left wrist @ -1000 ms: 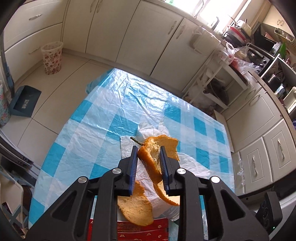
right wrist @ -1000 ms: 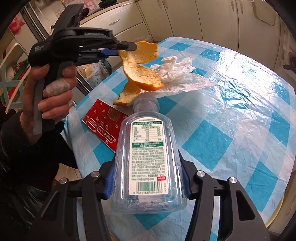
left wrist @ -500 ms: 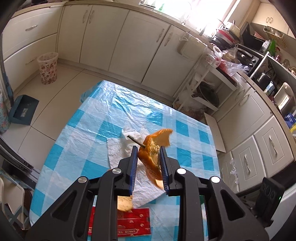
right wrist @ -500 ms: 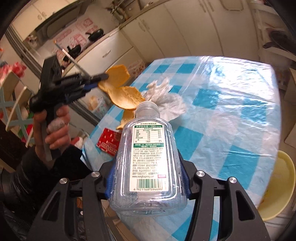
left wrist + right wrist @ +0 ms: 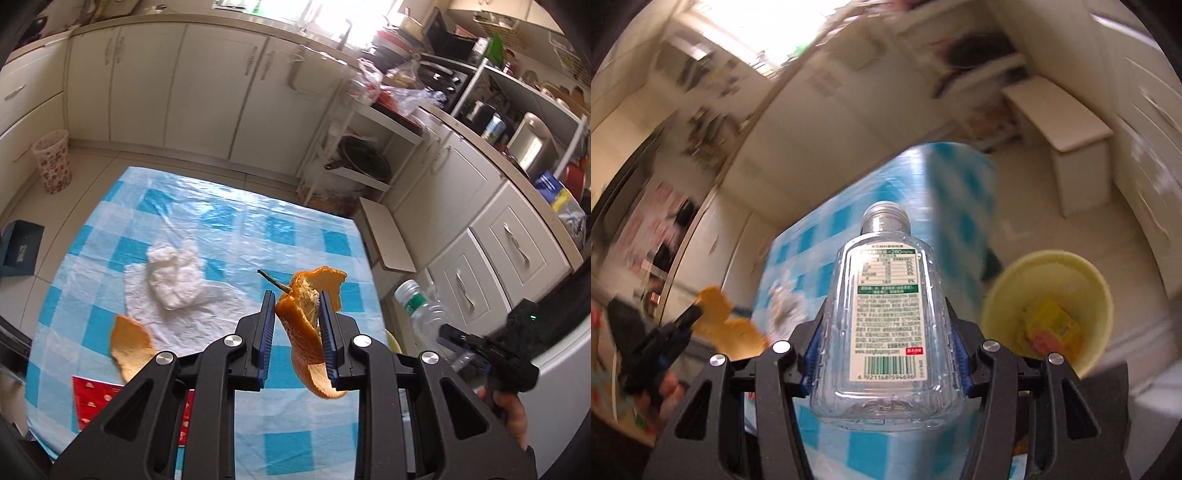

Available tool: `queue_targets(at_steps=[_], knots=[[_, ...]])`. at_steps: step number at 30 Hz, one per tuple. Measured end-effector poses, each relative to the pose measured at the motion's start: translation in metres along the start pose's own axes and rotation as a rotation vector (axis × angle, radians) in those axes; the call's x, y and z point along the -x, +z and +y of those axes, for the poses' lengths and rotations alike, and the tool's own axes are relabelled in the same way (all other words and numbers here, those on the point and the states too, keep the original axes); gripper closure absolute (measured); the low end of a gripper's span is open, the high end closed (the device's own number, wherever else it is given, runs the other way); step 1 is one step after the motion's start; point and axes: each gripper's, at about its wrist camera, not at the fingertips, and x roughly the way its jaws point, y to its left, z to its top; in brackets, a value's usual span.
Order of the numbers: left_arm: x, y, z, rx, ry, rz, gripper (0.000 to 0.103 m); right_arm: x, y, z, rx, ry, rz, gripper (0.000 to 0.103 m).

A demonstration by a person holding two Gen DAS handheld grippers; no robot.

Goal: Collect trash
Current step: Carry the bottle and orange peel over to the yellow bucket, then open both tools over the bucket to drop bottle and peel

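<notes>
Both hands have swung off the checked table (image 5: 221, 236), so the right gripper (image 5: 886, 332), clenched on the clear plastic bottle (image 5: 886, 325), now hangs beside the yellow bin (image 5: 1049, 302), while the left gripper (image 5: 297, 328) pinches an orange peel (image 5: 306, 321) above the cloth near the table's edge.

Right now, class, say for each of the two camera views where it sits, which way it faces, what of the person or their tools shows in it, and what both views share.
Left wrist view: sits on the left hand-held gripper, looking forward and down over the checked table; its fingers clamp an orange peel; the right hand shows at the right edge.
Right wrist view: sits on the right hand-held gripper, facing a yellow bin beside the table; it clamps a clear plastic bottle; the left hand appears lower left.
Shared: table, peel, bottle, crumpled tissue.
</notes>
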Motion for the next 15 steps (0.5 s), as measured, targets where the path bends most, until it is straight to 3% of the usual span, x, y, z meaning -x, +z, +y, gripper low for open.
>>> queue_targets(at_steps=[7,15], knots=[[-0.019,-0.016,-0.06,-0.062,-0.068,0.043,0.081,-0.011,-0.007,-0.065,-0.192,-0.128,0.04,0.048],[-0.047,-0.027,-0.107,-0.109,-0.107,0.086,0.081,-0.014,0.002,-0.101,-0.38,-0.043,0.01,0.035]])
